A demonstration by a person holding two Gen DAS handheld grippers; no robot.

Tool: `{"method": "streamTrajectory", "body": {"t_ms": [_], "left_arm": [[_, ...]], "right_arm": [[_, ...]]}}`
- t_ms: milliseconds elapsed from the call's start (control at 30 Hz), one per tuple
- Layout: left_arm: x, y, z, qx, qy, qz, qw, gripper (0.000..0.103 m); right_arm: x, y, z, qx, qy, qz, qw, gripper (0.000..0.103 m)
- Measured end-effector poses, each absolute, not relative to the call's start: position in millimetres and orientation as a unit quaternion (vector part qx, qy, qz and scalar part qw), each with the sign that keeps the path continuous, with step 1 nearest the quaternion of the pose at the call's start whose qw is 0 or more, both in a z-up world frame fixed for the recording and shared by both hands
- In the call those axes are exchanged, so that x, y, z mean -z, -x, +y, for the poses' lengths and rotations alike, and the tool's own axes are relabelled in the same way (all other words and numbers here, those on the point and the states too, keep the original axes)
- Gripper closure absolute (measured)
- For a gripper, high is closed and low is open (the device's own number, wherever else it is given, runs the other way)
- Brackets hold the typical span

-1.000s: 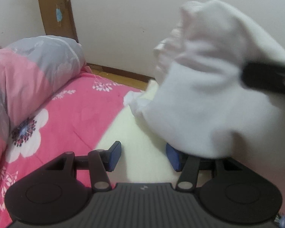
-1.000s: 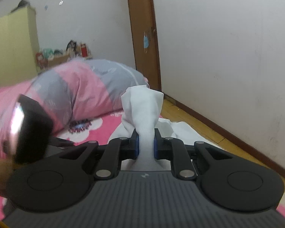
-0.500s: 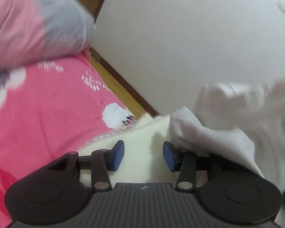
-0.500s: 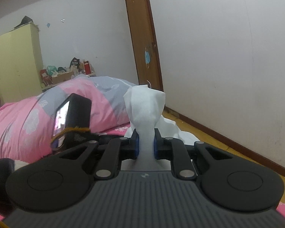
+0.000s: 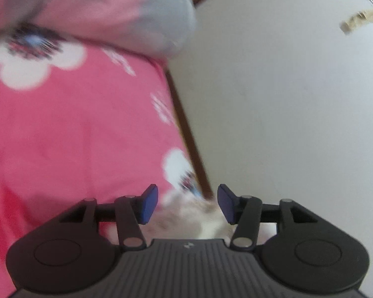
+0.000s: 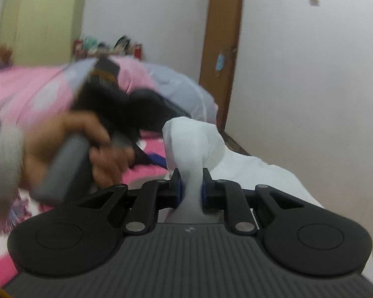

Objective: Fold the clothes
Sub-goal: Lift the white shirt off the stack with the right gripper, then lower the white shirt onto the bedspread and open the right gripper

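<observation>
One white garment point(image 6: 191, 144) is the only piece of clothing I can see, and it is not folded yet. A bunched part of it stands up between the pads of the right claw point(image 6: 190, 186), which pinches it, though the jaws are opening a little at this moment; the rest of the cloth falls down to the right and lies loose over the bed point(image 6: 146, 173), near the wall. The left claw point(image 5: 187, 204) holds nothing: its jaws stand about half apart and are opening, with only a blurred pale patch below them, which may be an edge of the same garment, but I cannot tell. In the right view the person's hand point(image 6: 87, 149) carries this left claw just beside the raised cloth. Around them there is the pink flowered sheet point(image 5: 74, 124) and a pink and grey quilt point(image 5: 112, 7) further back. I judge the task is at the beginning: the garment must still be spread flat, folded and put down.
</observation>
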State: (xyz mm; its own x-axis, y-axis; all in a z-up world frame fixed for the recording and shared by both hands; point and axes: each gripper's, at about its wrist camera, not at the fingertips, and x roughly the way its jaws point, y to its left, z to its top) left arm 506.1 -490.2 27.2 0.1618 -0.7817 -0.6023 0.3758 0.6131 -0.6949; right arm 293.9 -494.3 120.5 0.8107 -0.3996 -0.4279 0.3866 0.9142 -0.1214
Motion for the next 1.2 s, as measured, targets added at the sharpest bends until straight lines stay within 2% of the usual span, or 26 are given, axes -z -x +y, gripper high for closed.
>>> {"method": "streamTrajectory", "body": {"t_ms": [100,167,233,267,367,500,667,700,733,833,933,1067,1200], "left_arm": [[-36.6,-505.8,-469.3,0.385,0.165,0.503,0.756,0.049],[-46.3,-498.6,-458.4,0.387,0.138,0.495,0.766,0.045],[-55.8,-490.1,-450.4,0.388,0.114,0.487,0.774,0.045],[-61.5,-485.2,-447.0,0.390,0.102,0.480,0.779,0.044],[-79.3,-471.8,-441.2,0.396,0.072,0.459,0.792,0.041],[-105.2,-447.7,-445.4,0.413,0.033,0.416,0.809,0.041],[-122.6,-403.6,-475.3,0.476,-0.056,0.354,0.803,0.041],[-121.0,-394.7,-483.5,0.486,-0.078,0.344,0.800,0.041],[-119.3,-386.1,-491.7,0.495,-0.100,0.334,0.796,0.041],[-102.9,-370.9,-513.4,0.490,-0.164,0.328,0.791,0.041],[-81.3,-369.7,-525.3,0.467,-0.207,0.334,0.792,0.040],[-71.7,-376.9,-526.8,0.453,-0.205,0.349,0.794,0.038],[-74.8,-377.2,-523.8,0.442,-0.190,0.363,0.798,0.037]], "right_arm": [[-113.0,-304.0,-482.0,0.194,0.059,0.256,0.945,0.080],[-108.7,-308.6,-472.4,0.182,0.101,0.277,0.938,0.074],[-104.8,-313.1,-462.1,0.175,0.144,0.291,0.929,0.057],[-104.0,-314.2,-457.3,0.174,0.163,0.294,0.926,0.054],[-109.0,-309.4,-445.4,0.173,0.205,0.286,0.920,0.041],[-136.5,-269.8,-442.8,0.167,0.182,0.248,0.937,0.026],[-152.7,-196.2,-458.2,0.195,0.105,0.257,0.941,0.029],[-152.6,-182.0,-462.1,0.208,0.091,0.264,0.937,0.032],[-152.0,-166.9,-466.4,0.223,0.073,0.271,0.933,0.041],[-142.4,-118.6,-485.2,0.284,-0.008,0.295,0.912,0.057],[-124.5,-85.9,-512.4,0.346,-0.102,0.301,0.883,0.066],[-107.1,-67.2,-549.9,0.375,-0.218,0.282,0.856,0.068],[-95.5,-53.0,-584.6,0.375,-0.328,0.240,0.833,0.066]]}}
